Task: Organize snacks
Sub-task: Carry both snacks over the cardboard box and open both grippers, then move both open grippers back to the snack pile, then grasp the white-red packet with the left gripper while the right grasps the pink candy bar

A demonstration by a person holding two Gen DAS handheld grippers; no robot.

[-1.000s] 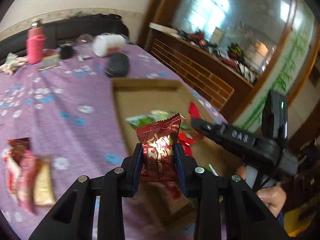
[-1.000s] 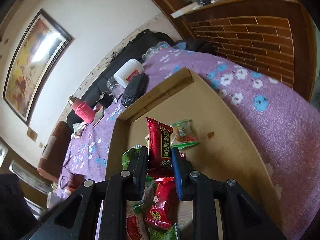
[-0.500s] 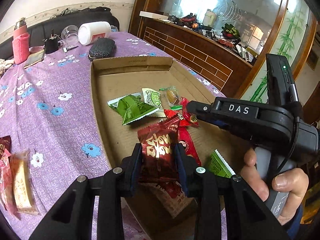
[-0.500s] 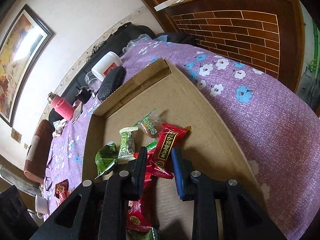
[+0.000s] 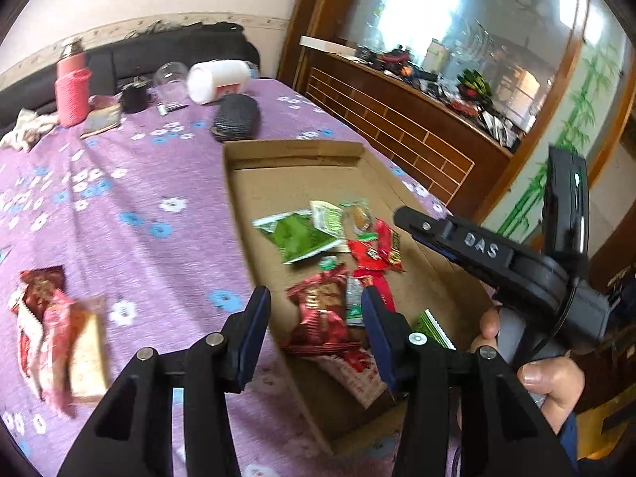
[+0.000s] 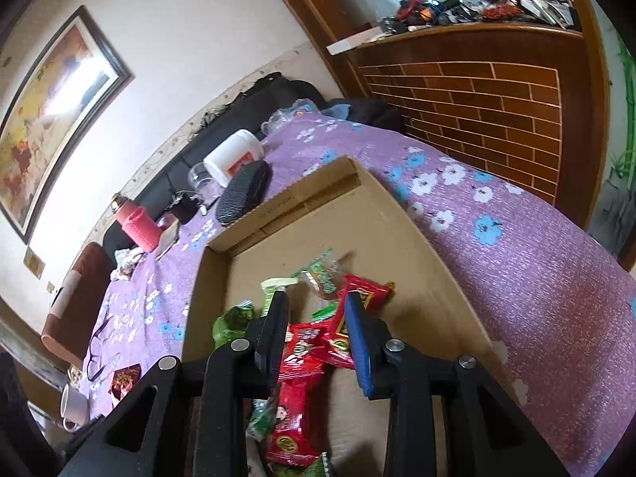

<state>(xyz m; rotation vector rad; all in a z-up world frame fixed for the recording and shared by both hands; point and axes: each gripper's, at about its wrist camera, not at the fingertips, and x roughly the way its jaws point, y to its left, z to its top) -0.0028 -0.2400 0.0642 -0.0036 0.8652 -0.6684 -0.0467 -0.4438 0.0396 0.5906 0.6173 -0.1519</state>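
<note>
A shallow cardboard box (image 5: 278, 155) (image 6: 401, 214) lies on the purple flowered tablecloth and holds several red and green snack packets. My left gripper (image 5: 316, 302) is open above the box's near left corner; a dark red packet (image 5: 324, 310) lies in the box between its fingers. My right gripper (image 6: 316, 310) is open and empty over the packet pile, just above a red packet (image 6: 359, 294). The right gripper also shows in the left wrist view (image 5: 405, 214) at the right. More snacks (image 5: 59, 334) lie on the cloth to the left of the box.
At the far end of the table stand a pink bottle (image 5: 71, 91), a white jar on its side (image 5: 218, 79), a glass (image 5: 171, 79) and a black case (image 5: 234, 117). A wooden brick-pattern counter (image 6: 497, 111) runs along the right. A white mug (image 6: 75, 405) sits at the near left.
Both grippers have opened. The left one dropped the dark red packet into the box; the right one let go of its red packet, which now lies on the pile.
</note>
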